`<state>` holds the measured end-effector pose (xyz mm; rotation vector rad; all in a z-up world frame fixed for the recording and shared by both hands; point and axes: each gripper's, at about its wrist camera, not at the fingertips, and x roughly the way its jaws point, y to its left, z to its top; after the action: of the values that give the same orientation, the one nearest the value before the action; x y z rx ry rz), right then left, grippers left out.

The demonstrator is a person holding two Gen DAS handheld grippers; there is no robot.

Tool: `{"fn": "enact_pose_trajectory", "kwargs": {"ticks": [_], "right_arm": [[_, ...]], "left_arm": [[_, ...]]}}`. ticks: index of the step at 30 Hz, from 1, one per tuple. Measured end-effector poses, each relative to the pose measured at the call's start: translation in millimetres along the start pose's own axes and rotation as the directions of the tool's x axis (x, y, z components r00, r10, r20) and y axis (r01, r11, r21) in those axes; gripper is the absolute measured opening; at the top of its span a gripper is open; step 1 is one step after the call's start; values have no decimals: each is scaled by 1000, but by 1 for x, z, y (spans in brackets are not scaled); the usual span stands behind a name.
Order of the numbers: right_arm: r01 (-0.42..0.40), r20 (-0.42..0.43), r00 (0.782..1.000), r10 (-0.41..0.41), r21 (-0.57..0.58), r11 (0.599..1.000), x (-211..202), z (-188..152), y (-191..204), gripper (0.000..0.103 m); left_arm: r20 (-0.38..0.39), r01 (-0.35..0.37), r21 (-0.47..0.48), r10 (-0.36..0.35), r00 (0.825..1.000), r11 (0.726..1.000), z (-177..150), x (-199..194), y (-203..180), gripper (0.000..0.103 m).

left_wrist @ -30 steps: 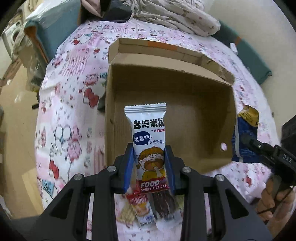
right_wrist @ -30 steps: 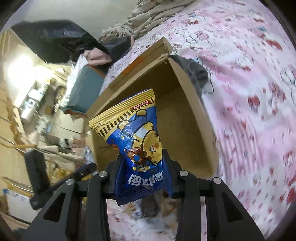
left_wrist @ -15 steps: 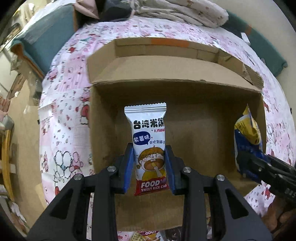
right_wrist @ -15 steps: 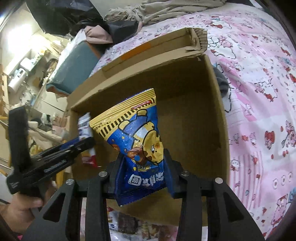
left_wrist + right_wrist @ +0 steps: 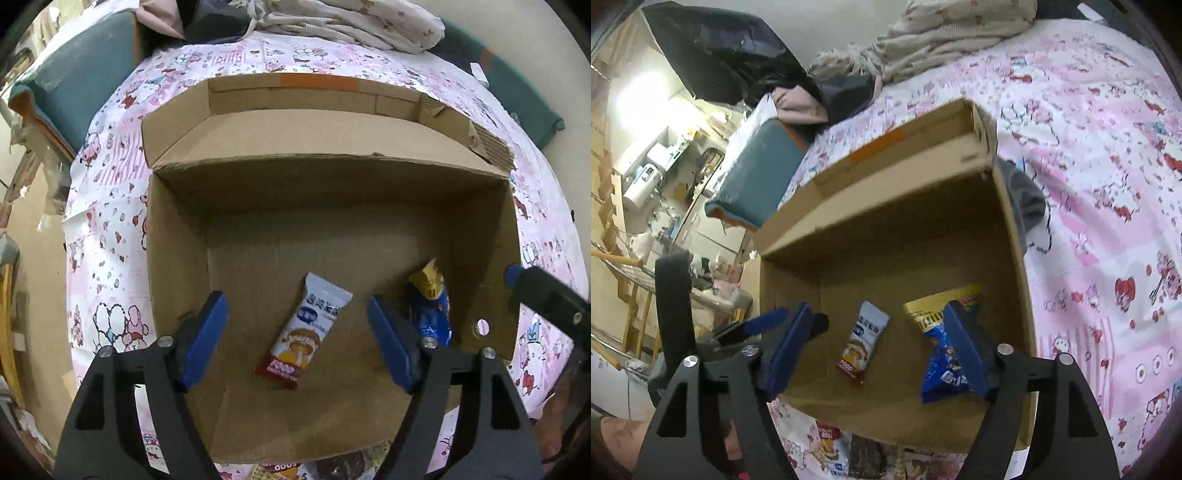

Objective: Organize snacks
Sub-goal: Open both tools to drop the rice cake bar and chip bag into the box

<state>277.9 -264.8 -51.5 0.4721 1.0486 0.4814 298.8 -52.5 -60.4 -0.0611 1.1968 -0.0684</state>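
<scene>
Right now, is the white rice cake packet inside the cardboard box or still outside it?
Inside. The white rice cake packet lies flat on the floor of the cardboard box, free of the open left gripper.

Cardboard box point(image 5: 177, 280), open-topped: four upright walls, rear flap point(image 5: 317, 142) folded outward. Floor bare across the back and left. White snack bar point(image 5: 303, 328) lies mid-floor; blue-and-yellow packet point(image 5: 432, 306) near the right wall. More snack packets point(image 5: 831, 450) lie outside the front wall.
</scene>
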Motion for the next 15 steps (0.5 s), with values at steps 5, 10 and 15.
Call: {"fn": "enact_pose_trajectory", "kwargs": {"ticks": [5, 10, 15], "right_arm": [[-3, -14, 1000, 3, 6, 1000, 2, 0, 0, 79], [28, -3, 1000, -28, -17, 999, -3, -5, 4, 79], [72, 5, 997, -72, -17, 997, -11, -16, 6, 79]], "left_arm": [[10, -6, -14, 6, 1000, 1000, 1, -4, 0, 75], [48, -33, -2, 33, 998, 999, -5, -18, 1, 75], [64, -50, -46, 53, 997, 998, -18, -32, 15, 84]]}}
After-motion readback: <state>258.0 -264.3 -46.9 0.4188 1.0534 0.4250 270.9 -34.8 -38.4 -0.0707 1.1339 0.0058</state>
